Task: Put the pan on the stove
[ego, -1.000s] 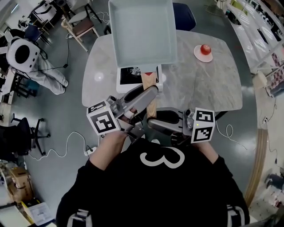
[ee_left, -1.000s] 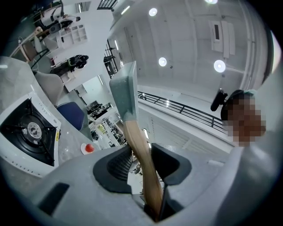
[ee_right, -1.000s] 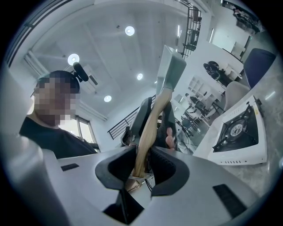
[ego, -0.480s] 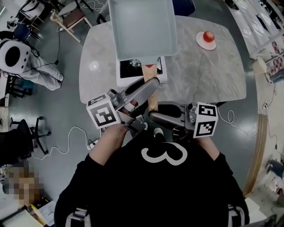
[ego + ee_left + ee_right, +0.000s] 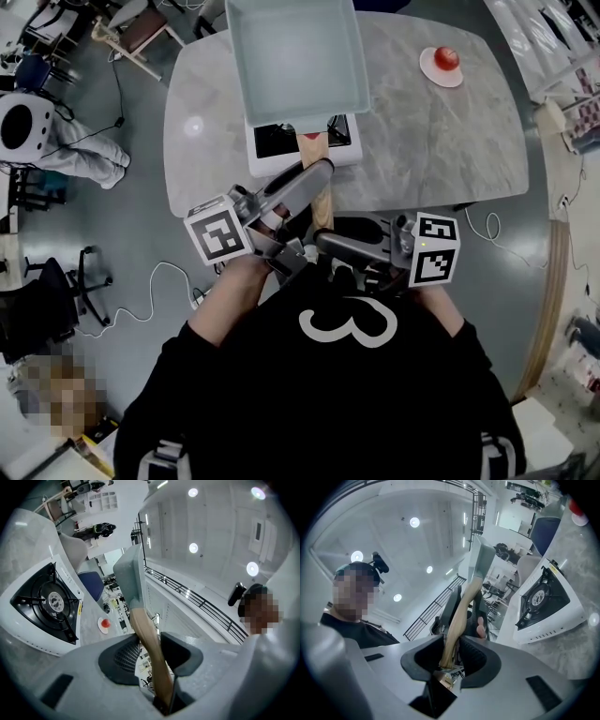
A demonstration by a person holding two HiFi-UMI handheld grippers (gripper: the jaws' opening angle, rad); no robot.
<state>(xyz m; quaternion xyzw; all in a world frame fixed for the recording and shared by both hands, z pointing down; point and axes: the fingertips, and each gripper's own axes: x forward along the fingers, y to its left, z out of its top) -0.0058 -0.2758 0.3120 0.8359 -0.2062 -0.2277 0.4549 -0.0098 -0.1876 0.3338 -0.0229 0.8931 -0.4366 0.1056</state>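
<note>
A square pale grey-blue pan (image 5: 295,56) with a wooden handle (image 5: 319,187) hangs in the air over the far part of the white gas stove (image 5: 258,164) on the marble table (image 5: 422,150). My left gripper (image 5: 314,178) is shut on the handle partway along it. Nearer the handle's end, my right gripper (image 5: 326,244) is also shut on it. In the left gripper view the handle (image 5: 150,644) runs between the jaws up to the pan (image 5: 129,573), with the stove's burner (image 5: 47,602) to the left. In the right gripper view the handle (image 5: 457,620) is pinched, with the stove (image 5: 543,597) at right.
A small plate with a red fruit (image 5: 442,64) sits at the table's far right. Chairs (image 5: 141,28) stand beyond the table's far-left corner. A white rounded machine (image 5: 23,122) and cables (image 5: 159,281) lie on the floor at left.
The head view has shifted a little, so the table sits higher in the frame. The pan stays over the stove in both grippers, which keep their hold.
</note>
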